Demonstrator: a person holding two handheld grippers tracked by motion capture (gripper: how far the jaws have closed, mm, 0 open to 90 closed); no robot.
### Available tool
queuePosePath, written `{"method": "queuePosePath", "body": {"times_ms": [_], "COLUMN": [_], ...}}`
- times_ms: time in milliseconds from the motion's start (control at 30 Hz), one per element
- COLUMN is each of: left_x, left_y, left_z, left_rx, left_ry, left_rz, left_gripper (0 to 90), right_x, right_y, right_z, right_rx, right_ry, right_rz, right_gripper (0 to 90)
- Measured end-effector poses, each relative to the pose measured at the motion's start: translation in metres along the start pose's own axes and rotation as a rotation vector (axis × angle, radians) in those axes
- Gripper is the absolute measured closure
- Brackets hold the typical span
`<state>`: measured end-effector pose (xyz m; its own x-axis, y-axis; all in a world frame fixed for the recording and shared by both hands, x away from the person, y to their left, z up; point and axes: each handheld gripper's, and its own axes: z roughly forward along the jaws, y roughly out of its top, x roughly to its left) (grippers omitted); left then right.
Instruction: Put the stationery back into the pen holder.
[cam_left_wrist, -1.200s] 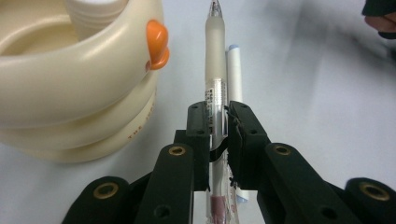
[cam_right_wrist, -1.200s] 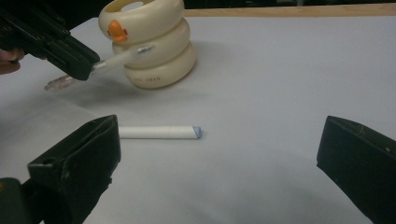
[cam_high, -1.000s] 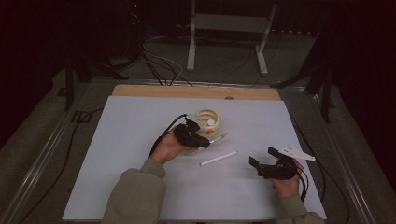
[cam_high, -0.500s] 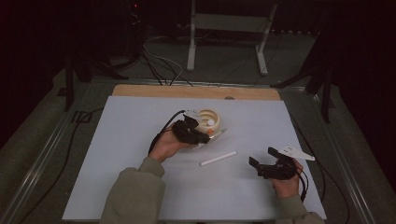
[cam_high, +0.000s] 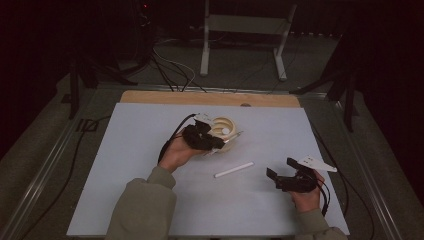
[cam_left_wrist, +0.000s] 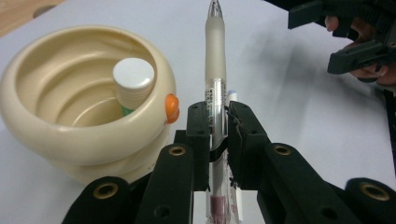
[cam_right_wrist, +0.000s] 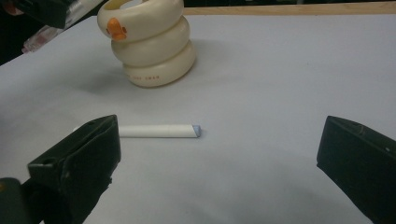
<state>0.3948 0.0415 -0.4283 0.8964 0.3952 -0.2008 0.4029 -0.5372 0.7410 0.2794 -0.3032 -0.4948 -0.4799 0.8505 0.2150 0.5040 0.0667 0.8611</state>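
While clamping a pen (cam_left_wrist: 215, 88), left tongs (cam_left_wrist: 216, 123) near holder (cam_left_wrist: 56, 135).

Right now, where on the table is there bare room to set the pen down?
Bare sheet lies left of the left gripper and along the near edge. It is crowded around the duck-shaped holder, and the white stick lies between it and the right gripper.

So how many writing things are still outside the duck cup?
2. A pen is clamped in the left tongs beside the cup; a white stick lies on the table. The white-capped item is already in the cup.
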Motion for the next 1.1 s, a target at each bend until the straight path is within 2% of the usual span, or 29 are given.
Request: {"method": "queuePosePath", "body": {"times_ms": [933,1100], "left_x": [0.003,0.005], "left_y": [0.013,0.014], "left_z": [-0.012,-0.014], "left_rx": [-0.08,-0.101], "left_ry": [0.065,0.079], "left_rz": [-0.027,-0.045], "left_gripper": [80.3,80.3], "right_x": [0.0,0.0], "right_y": [0.0,0.0], "right_z": [-0.001,-0.001], "right_rx": [-0.001,-0.001], "right_ry": [-0.002,-0.001], "right_rz": [0.002,0.002], "right_gripper": [0.0,0.0]}}
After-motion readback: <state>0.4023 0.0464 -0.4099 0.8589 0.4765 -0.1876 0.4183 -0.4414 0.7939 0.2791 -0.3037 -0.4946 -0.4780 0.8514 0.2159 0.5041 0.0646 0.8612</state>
